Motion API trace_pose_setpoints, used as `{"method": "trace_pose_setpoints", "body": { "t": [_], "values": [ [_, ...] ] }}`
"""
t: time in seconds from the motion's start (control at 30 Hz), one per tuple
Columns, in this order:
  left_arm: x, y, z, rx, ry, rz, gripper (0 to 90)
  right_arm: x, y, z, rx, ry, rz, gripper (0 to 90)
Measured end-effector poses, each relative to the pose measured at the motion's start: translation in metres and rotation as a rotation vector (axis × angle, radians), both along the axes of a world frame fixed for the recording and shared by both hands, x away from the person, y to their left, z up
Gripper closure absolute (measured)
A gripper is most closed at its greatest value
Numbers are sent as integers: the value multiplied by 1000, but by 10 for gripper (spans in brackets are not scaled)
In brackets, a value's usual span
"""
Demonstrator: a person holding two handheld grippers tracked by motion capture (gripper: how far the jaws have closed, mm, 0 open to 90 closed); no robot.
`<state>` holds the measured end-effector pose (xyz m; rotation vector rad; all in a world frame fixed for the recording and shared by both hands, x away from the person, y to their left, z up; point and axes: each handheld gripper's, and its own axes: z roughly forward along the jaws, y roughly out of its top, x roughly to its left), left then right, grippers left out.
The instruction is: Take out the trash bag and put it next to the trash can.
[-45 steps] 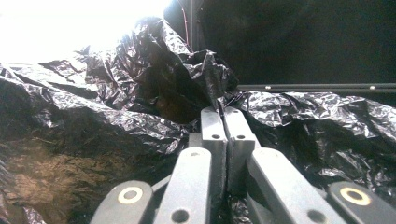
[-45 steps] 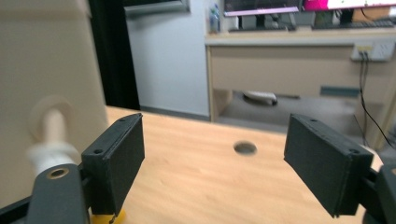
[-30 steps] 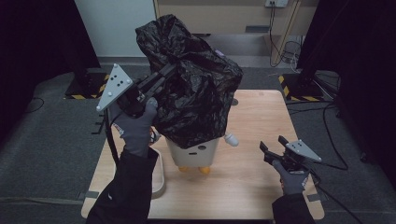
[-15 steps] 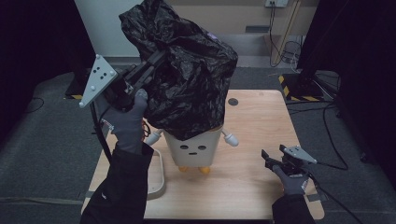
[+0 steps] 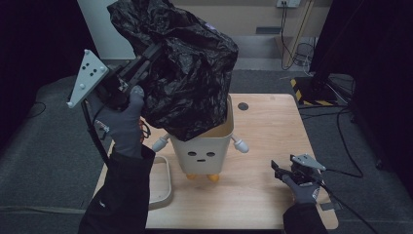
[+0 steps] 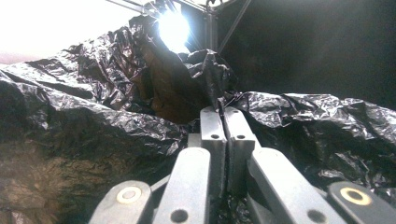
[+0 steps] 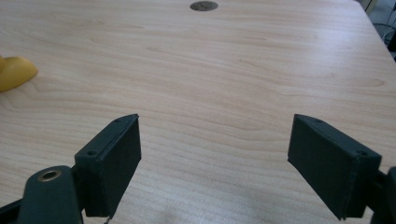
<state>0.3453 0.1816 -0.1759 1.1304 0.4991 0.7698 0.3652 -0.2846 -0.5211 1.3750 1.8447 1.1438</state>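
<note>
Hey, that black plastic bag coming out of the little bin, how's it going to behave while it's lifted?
Probably floppy: the black bag hangs crumpled from the left claw, its lower end still in the bin. It looks bulky but likely light. The thin film may snag or tear at the pinch.

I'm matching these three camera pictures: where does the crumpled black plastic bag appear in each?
High view: crumpled black plastic bag upper centre, over the cream bin.
Left gripper view: it spreads behind the shut left gripper.
Right gripper view: not there.
Shared landmark: the left gripper pinching it.
</note>
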Motion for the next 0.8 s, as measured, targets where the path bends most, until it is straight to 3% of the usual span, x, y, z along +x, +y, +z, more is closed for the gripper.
{"method": "trace_pose_setpoints", "body": {
  "t": [0.57,0.8],
  "values": [
    [-5,42,9,-31,-11,95,879,2,0,-8,-34,65,2,166],
    [-6,54,7,-18,-6,135,878,3,-2,-12,-28,88,-3,163]
  ]
}}
